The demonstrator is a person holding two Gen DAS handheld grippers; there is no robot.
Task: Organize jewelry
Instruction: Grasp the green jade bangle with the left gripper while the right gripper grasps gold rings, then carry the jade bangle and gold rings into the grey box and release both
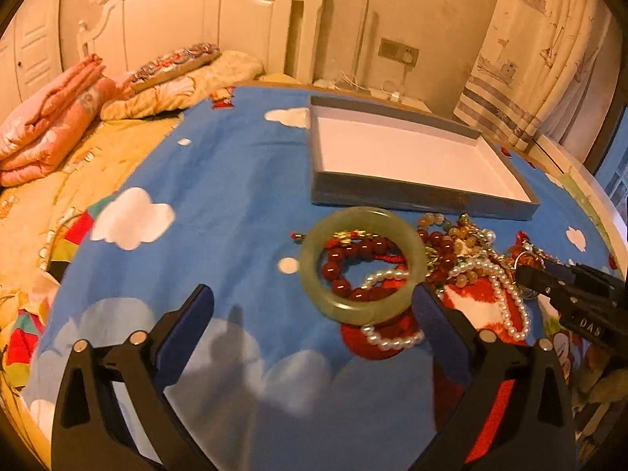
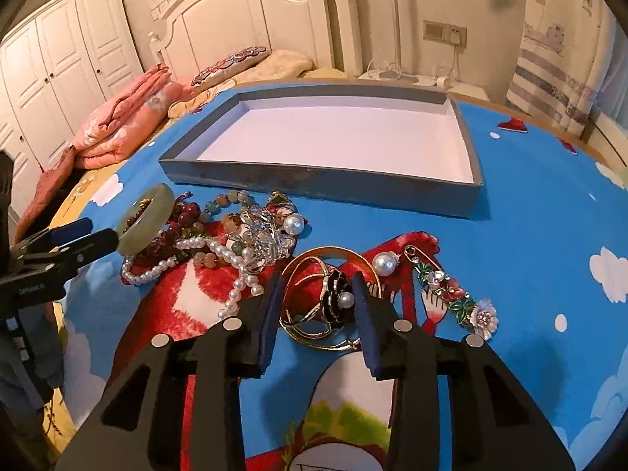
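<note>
A home bedroom: white headboard [image 2: 251, 19] at eleven o'clock, wardrobe [image 2: 59, 59] at ten, folded pink quilt [image 2: 121, 121], curtain [image 1: 541, 51] at two.

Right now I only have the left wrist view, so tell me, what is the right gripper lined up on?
Observer: The right gripper is open, with its fingers on either side of a black flower ring that lies on gold bangles.
Operator: Is there anything past it that I can't see?
Observer: Yes, a flowered pin brooch lies on the blue cloth, to the gripper's right.
</note>
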